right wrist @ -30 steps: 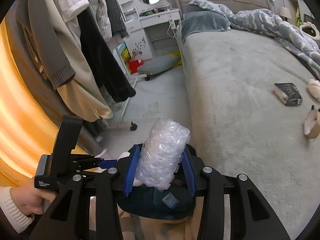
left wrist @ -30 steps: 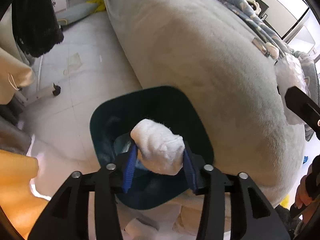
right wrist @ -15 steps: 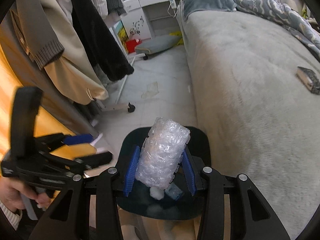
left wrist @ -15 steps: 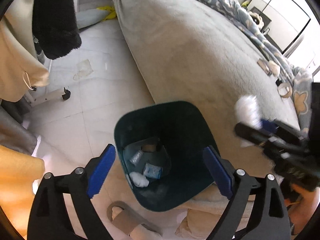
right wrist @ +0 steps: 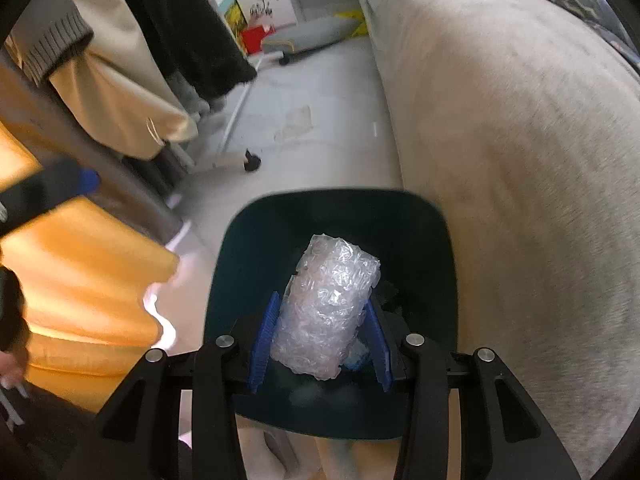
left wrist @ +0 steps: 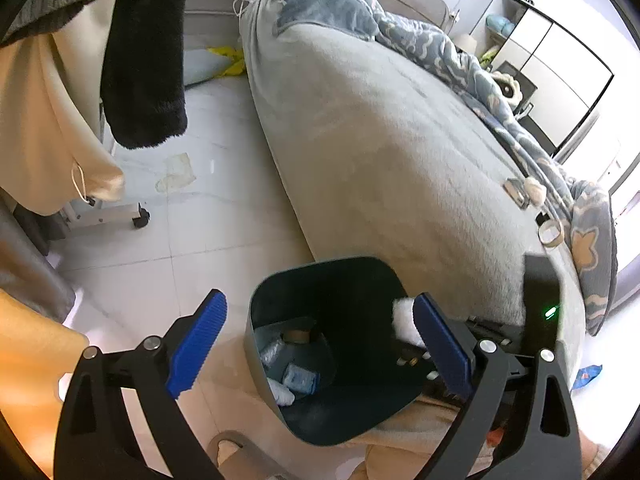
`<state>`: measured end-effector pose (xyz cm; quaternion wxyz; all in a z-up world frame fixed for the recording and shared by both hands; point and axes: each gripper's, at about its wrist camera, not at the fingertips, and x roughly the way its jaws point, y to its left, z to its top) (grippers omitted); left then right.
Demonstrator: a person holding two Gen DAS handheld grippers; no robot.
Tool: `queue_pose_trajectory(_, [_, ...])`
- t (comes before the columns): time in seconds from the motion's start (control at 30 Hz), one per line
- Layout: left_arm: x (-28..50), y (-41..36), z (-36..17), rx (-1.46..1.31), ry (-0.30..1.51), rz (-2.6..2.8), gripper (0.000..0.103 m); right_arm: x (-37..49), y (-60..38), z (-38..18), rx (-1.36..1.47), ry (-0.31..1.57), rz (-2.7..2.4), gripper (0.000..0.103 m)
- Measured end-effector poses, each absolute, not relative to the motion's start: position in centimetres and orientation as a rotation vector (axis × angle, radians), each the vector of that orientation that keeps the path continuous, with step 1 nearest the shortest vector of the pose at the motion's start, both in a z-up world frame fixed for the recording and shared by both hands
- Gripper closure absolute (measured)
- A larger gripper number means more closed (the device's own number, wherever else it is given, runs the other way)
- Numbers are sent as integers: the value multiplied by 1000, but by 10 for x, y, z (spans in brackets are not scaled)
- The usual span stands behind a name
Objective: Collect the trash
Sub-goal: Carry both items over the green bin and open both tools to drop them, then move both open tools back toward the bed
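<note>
the left gripper [left wrist: 320,344] sits in the lower half of the left wrist view with its blue pads [left wrist: 196,346] spread wide and nothing between them. below and between them stands the dark teal trash bin [left wrist: 256,364], on the pale tiled floor [left wrist: 208,200] just beside the grey bed [left wrist: 380,140]. at the bin's bottom lie a white wad [left wrist: 280,392], a small blue packet [left wrist: 300,378] and a cardboard roll [left wrist: 298,336].

in the right wrist view the right gripper [right wrist: 320,340], low in the centre, is clenched on a roll of bubble wrap [right wrist: 326,308], which is held over the mouth of the bin [right wrist: 432,248]. the bed fills the right side of that frame, hanging coats [right wrist: 120,68] the upper left. on the bed in the left wrist view, at right, lie a tape roll [left wrist: 551,234] and a patterned blue blanket [left wrist: 440,52].
</note>
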<state>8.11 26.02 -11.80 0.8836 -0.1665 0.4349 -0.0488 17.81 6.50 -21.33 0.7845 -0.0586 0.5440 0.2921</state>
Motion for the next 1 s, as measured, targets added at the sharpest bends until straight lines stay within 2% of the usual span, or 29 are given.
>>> queue_pose_trajectory(0.33, [77, 247, -87, -282, 776, -109, 7, 174, 61, -228, -165, 1229, 613, 56])
queue_pose_trajectory(0.4, [77, 244, -80, -270, 751, -88, 7, 173, 60, -226, -157, 1231, 613, 43])
queue_pose_trajectory(0.47, [78, 243, -77, -246, 740, -72, 7, 172, 60, -222, -157, 1227, 618, 39])
queue_pose_trajectory(0.77, [81, 229, -64, -159, 679, -30, 7, 177, 54, -192, -171, 1142, 624, 27])
queue_pose_trajectory(1.0, [93, 220, -52, -155, 643, -44, 7, 188, 40, -162, -176, 1032, 621, 23])
